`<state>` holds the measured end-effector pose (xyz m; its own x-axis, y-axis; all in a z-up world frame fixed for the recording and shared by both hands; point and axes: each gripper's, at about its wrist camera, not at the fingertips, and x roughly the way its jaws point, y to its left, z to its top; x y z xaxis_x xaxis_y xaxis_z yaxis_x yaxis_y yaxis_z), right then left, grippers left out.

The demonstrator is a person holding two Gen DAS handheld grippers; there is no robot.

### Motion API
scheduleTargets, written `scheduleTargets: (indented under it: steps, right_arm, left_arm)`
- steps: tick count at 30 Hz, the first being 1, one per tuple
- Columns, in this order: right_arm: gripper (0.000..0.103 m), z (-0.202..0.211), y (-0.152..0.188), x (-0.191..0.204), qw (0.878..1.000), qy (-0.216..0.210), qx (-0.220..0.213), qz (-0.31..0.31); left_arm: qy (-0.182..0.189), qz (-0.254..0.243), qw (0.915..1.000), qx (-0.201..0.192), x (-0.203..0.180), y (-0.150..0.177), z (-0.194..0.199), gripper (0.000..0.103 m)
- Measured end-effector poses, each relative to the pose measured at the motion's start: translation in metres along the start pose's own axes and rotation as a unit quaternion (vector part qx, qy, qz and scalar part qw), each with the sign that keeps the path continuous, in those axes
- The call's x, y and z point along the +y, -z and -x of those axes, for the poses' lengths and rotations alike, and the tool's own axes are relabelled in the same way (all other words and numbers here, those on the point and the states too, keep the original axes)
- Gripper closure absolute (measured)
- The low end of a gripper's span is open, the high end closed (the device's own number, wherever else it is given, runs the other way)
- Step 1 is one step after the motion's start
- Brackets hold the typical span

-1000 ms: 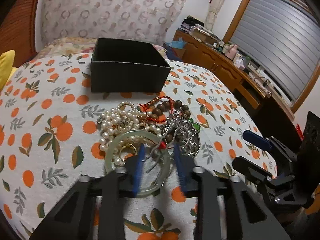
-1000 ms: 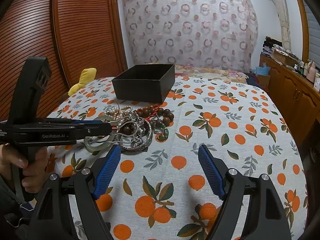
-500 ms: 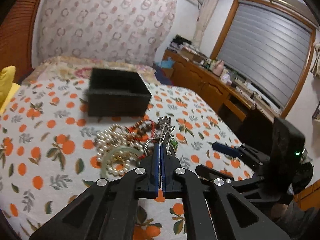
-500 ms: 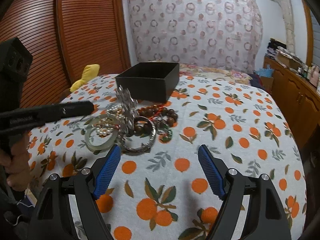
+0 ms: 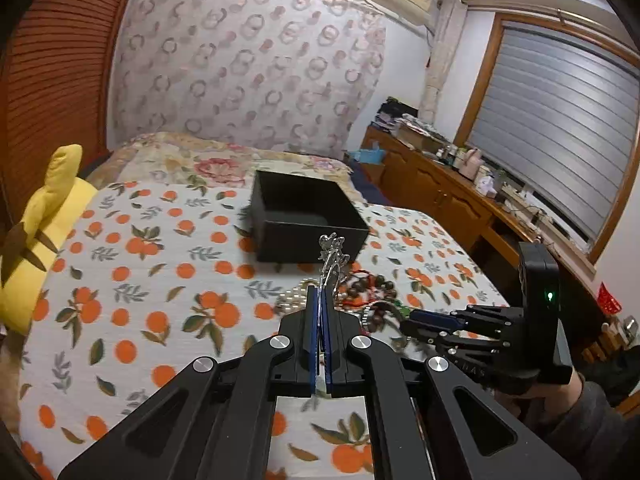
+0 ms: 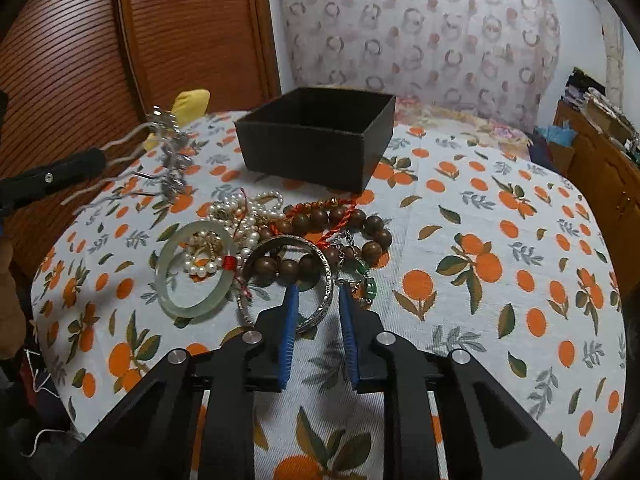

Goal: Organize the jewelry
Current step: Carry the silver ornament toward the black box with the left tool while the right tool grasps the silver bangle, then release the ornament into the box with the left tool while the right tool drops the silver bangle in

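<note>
Hanging in the air to the left of the heap, the silver hairpin [image 6: 168, 152] is pinched by its wavy prongs in the left gripper [image 5: 320, 300], whose blue pads are pressed nearly flat together on it, with the ornate head sticking out past the tips. It sits above the orange-print cloth [image 6: 500, 240], near but not yet over the black box [image 6: 320, 136] at the far side. The hold looks thin: only the prong ends are caught, so a quick swing toward the box could, I judge, let the heavy head twist the pin round or slip it out, dropping it onto the cloth short of the box. The right gripper [image 6: 316, 300] is partly open, with nothing in it, its blue pads straddling the near rim of the silver bangle [image 6: 326, 280]. That bangle lies over the wooden bead bracelet [image 6: 340, 220] and beside the jade bangle [image 6: 192, 268], with the pearls [image 6: 240, 216] and a red cord [image 6: 320, 208] tangled through the heap. Closing and lifting here may drag beads or cord along, or skid the smooth metal rim out of the pads. The right gripper's hold-free state is clear in its own view; the left wrist view shows it only from the side.
</note>
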<state>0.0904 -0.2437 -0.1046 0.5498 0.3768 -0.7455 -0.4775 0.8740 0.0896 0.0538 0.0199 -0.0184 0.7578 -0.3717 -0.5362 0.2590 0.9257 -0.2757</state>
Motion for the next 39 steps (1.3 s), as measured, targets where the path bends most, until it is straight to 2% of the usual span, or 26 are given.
scheduleTargets:
  steps: [4, 8, 16, 25, 30, 39]
  right_arm:
    - [0.087, -0.008, -0.002, -0.001, 1.0, -0.001, 0.017, 0.002]
    - [0.098, -0.006, -0.004, 0.0, 1.0, 0.004, 0.013, 0.012]
    - [0.098, 0.015, -0.015, -0.001, 0.999, 0.018, -0.023, 0.033]
    - [0.098, 0.022, -0.052, -0.026, 0.997, 0.041, -0.063, 0.024]
    - [0.098, 0.018, -0.075, -0.038, 0.996, 0.046, -0.079, 0.018]
    - [0.098, -0.004, -0.108, -0.048, 0.995, 0.057, -0.084, 0.01]
  left_arm:
    - [-0.012, -0.006, 0.9999, 0.001, 0.004, -0.001, -0.001, 0.102]
    - [-0.021, -0.012, 0.9997, 0.0, 0.005, -0.003, -0.002, 0.101]
    - [-0.03, -0.028, 0.9992, -0.001, 0.002, -0.018, -0.015, 0.101]
    - [-0.042, -0.052, 0.9976, -0.016, -0.007, -0.053, -0.038, 0.101]
    - [-0.05, -0.057, 0.997, -0.018, -0.006, -0.076, -0.065, 0.101]
    - [-0.055, -0.048, 0.9973, 0.006, 0.001, -0.089, -0.115, 0.101]
